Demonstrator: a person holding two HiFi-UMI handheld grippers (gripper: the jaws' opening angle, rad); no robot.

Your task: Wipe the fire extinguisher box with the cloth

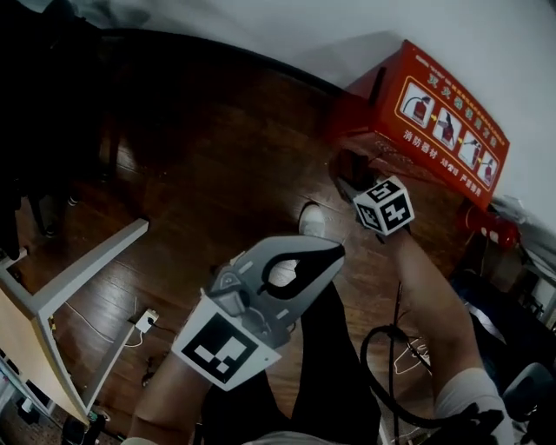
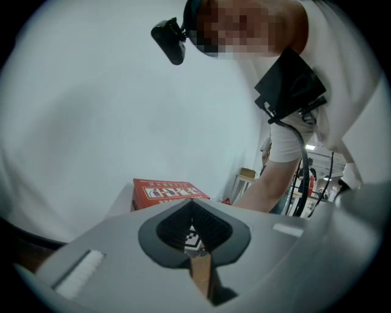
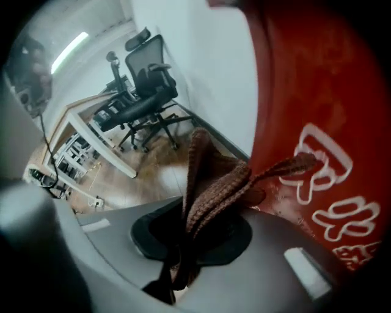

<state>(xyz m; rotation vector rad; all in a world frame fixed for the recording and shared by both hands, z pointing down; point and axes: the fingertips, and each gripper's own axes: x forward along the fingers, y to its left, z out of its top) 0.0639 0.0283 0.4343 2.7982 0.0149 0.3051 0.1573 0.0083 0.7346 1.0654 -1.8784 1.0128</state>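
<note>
Your right gripper (image 3: 186, 247) was clamped on the brown cloth (image 3: 215, 186), which lay against the red fire extinguisher box (image 1: 445, 123). Your left gripper (image 1: 331, 252) was closed and held nothing.

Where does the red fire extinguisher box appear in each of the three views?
Head view: box at upper right, against the white wall.
Left gripper view: box small, low and just left of centre.
Right gripper view: box fills the right side, close up.
Shared landmark: the white wall behind it.
</note>
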